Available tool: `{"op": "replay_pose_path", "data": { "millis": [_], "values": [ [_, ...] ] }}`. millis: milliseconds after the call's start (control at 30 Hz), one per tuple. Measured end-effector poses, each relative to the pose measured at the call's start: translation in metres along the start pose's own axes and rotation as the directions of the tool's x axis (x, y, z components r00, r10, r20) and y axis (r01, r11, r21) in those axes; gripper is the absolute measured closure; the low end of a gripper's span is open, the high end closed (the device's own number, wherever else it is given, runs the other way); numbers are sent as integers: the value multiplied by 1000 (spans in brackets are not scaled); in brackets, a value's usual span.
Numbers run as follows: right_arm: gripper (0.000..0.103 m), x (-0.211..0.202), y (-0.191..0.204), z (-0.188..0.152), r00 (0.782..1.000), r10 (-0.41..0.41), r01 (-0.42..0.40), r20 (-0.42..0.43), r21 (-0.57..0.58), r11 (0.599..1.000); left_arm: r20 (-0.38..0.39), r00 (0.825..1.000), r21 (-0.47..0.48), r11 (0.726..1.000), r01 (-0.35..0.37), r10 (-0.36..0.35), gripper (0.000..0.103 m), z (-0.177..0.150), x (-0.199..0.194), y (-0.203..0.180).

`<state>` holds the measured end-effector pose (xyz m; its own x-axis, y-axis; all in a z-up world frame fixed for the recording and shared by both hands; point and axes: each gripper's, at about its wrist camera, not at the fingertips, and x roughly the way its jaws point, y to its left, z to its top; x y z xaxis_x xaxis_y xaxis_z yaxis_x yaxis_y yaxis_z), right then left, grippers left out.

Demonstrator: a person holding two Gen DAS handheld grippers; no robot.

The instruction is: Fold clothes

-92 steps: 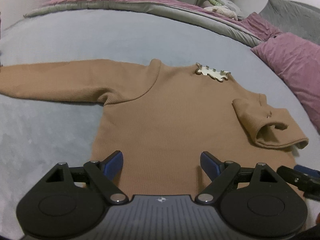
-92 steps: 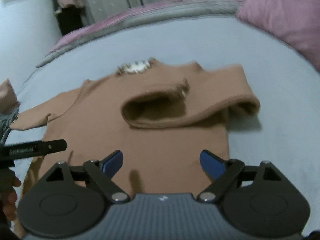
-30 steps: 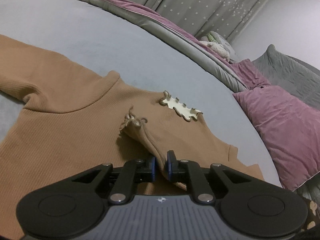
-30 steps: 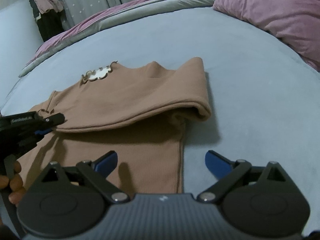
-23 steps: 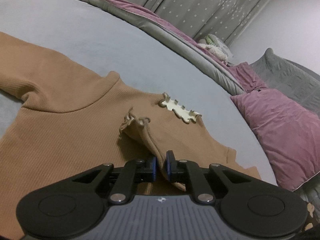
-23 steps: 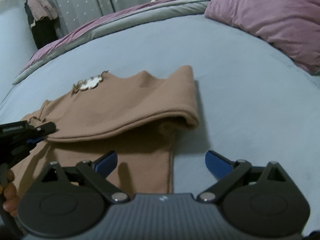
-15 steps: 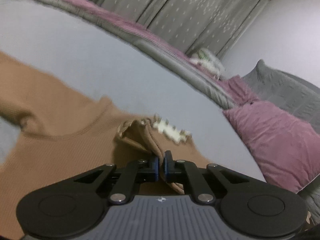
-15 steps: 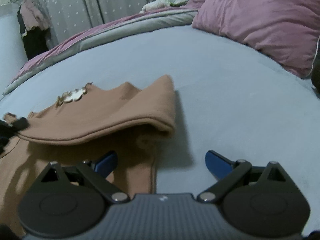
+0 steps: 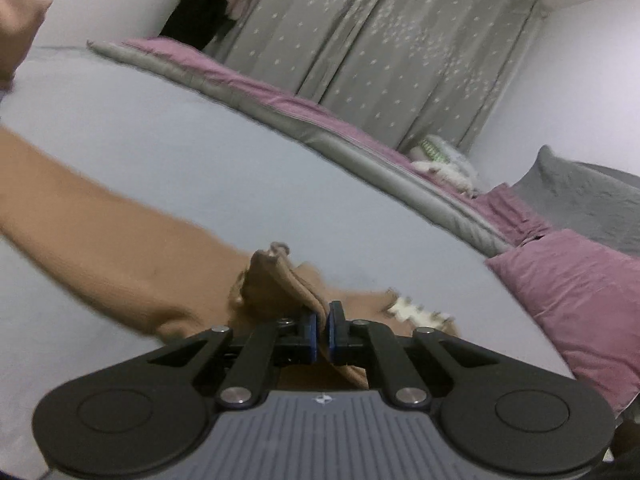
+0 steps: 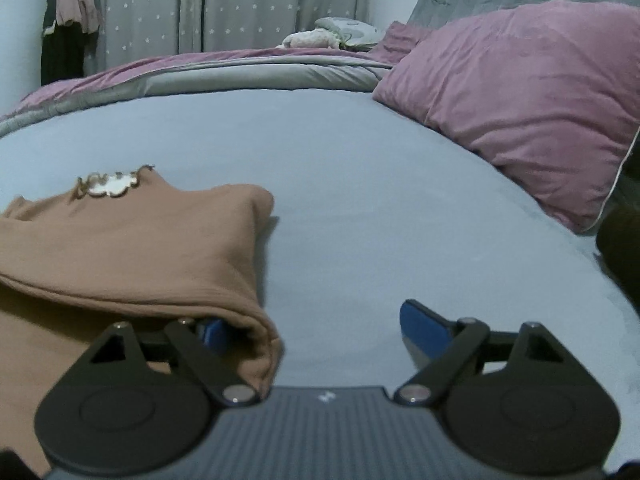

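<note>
We see one tan sweater (image 10: 132, 248) lying on the blue-grey bed (image 10: 380, 184), its white collar trim (image 10: 110, 184) toward the far side. Our left gripper (image 9: 322, 330) has its jaws pinching one sleeve cuff (image 9: 276, 276). Our right gripper (image 10: 316, 324) has its jaws spread wide at the sweater's folded edge. One pink pillow (image 10: 520, 100) lies well apart.

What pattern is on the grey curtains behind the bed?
Small white stars scattered over the grey curtains, clearest in the right wrist view.
</note>
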<state>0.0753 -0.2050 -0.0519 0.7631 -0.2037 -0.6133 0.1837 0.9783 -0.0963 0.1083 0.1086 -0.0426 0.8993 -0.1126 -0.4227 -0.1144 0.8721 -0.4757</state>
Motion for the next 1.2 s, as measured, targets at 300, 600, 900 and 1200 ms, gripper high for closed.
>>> {"op": "replay_pose_path", "data": {
  "millis": [300, 600, 900, 1200],
  "values": [
    [10, -2, -4, -1, 999, 16, -17, -33, -28, 999, -88, 996, -43, 999, 13, -17, 91, -14, -5, 21],
    [5, -11, -20, 3, 986, 105, -97, -127, 70, 993, -58, 998, -124, 992, 4, -11, 78, -2, -14, 32],
    [5, -33, -25, 13, 943, 279, -259, -180, 127, 958, -51, 999, -167, 986, -6, -3, 76, 4, -12, 37],
    [6, -45, -28, 24, 931, 342, -322, -125, 154, 934, -13, 999, -186, 982, -33, 31, 76, 13, -16, 37]
  ]
}}
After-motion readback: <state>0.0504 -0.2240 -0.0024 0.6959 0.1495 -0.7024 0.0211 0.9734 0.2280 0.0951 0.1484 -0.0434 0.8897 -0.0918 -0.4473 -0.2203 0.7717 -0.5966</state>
